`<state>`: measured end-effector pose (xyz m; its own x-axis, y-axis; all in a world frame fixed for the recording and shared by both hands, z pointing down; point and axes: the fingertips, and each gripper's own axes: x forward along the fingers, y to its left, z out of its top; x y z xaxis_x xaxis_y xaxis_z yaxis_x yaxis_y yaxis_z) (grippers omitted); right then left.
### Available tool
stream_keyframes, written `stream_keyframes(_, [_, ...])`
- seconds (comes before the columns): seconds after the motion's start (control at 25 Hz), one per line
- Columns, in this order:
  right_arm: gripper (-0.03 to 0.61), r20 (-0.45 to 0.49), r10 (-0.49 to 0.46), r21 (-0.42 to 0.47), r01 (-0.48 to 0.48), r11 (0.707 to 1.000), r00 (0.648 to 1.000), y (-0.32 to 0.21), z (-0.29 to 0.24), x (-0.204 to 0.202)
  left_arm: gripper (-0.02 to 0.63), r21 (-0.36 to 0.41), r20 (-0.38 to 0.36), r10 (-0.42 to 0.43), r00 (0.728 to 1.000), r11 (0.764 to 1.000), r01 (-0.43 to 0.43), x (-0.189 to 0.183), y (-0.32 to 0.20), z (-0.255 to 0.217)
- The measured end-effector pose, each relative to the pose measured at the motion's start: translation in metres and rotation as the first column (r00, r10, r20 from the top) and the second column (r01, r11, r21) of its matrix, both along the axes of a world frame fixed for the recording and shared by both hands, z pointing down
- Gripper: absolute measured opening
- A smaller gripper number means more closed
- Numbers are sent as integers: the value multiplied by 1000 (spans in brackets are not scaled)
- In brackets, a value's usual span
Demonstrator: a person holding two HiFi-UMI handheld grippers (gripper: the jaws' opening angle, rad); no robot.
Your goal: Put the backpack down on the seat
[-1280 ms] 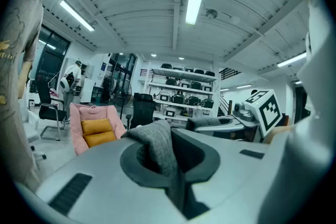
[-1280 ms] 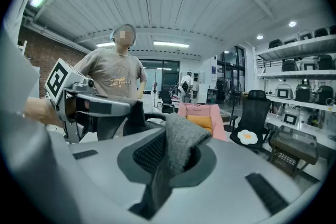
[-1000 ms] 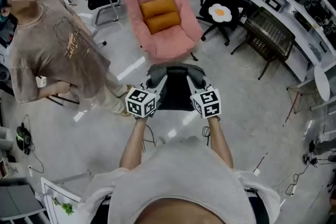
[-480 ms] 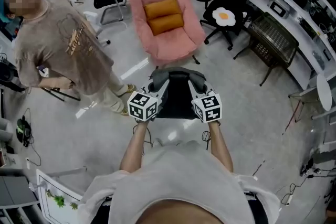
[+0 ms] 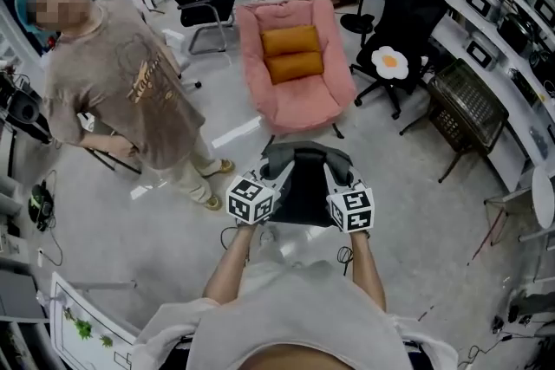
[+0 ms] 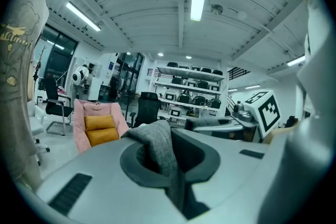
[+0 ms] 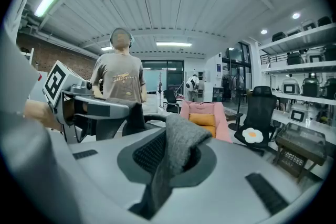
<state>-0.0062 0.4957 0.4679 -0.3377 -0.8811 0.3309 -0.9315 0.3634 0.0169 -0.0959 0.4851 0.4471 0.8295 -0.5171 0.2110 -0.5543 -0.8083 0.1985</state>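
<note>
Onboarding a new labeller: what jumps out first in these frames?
The black backpack hangs mid-room, its grey straps pinched in the shut fingers of the left gripper and right gripper. Straight ahead stands a pink armchair with two orange cushions; a bystander in a brown T-shirt is left, a fried-egg cushion on an office chair right.

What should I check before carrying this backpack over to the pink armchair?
1. Left gripper shut on a grey strap of the backpack: ok.
2. Right gripper shut on the other grey strap: ok.
3. Pink armchair seat bare in front of the orange cushions: ok.
4. Floor between backpack and armchair free of obstacles: ok.
5. Bystander off that path, standing to its left: ok.
6. Backpack zipped shut: cannot tell.
</note>
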Motion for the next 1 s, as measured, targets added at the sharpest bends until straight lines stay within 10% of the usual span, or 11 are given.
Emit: stream_keyframes(1.0, [25,-42,124,-8,-125,992,991,-255,5,28,31,1,-47,119,992,993,-119,28,-263,8])
